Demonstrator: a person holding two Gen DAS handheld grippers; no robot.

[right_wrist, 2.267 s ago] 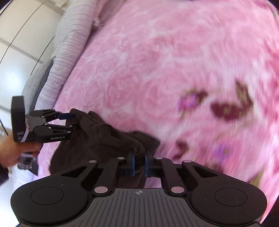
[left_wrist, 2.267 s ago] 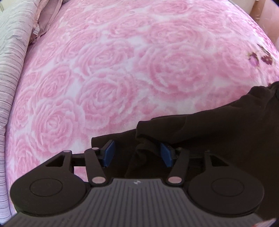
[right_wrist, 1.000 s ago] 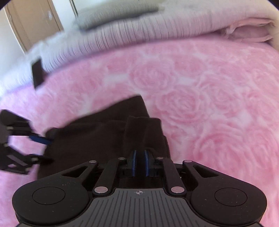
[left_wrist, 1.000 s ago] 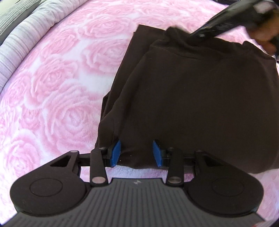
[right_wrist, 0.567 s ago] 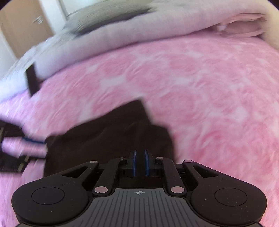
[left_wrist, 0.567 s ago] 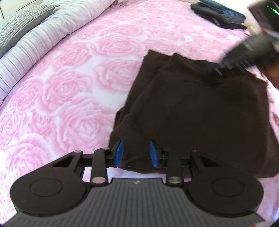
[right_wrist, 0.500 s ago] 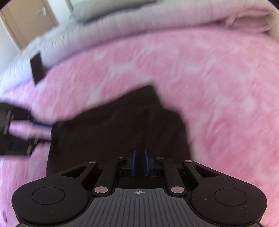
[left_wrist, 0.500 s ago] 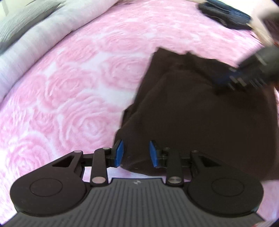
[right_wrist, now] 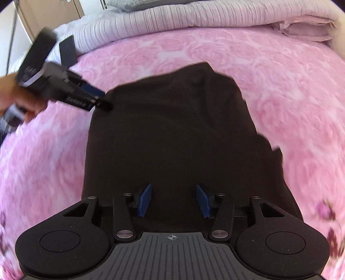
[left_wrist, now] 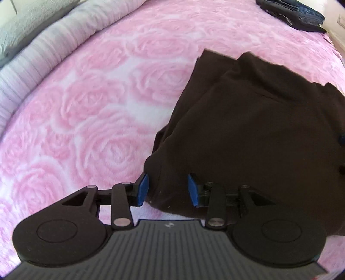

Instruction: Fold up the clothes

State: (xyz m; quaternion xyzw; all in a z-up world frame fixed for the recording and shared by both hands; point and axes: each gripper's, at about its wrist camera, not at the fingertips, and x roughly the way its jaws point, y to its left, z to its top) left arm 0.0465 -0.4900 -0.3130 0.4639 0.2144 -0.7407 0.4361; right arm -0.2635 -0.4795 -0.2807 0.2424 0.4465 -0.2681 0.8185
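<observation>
A dark brown garment (left_wrist: 254, 133) lies folded flat on the pink rose-patterned blanket (left_wrist: 90, 112). My left gripper (left_wrist: 168, 187) is open, its blue pads on either side of the garment's near corner, not pinching it. In the right wrist view the same garment (right_wrist: 172, 133) lies spread in front of my right gripper (right_wrist: 173, 199), which is open over the near edge. The left gripper (right_wrist: 101, 101) also shows there, held in a hand at the garment's far left corner.
A grey ribbed duvet (right_wrist: 194, 19) lies rolled along the far side of the bed, with a folded pink cloth (right_wrist: 306, 30) at its right end. A pile of dark clothes (left_wrist: 295, 13) lies at the far right of the blanket. A wooden door (right_wrist: 49, 13) stands behind.
The garment was carried over and laid flat on the blanket. My right gripper, shut on the cloth until half a second ago, has opened and let it go. The left gripper stays open.
</observation>
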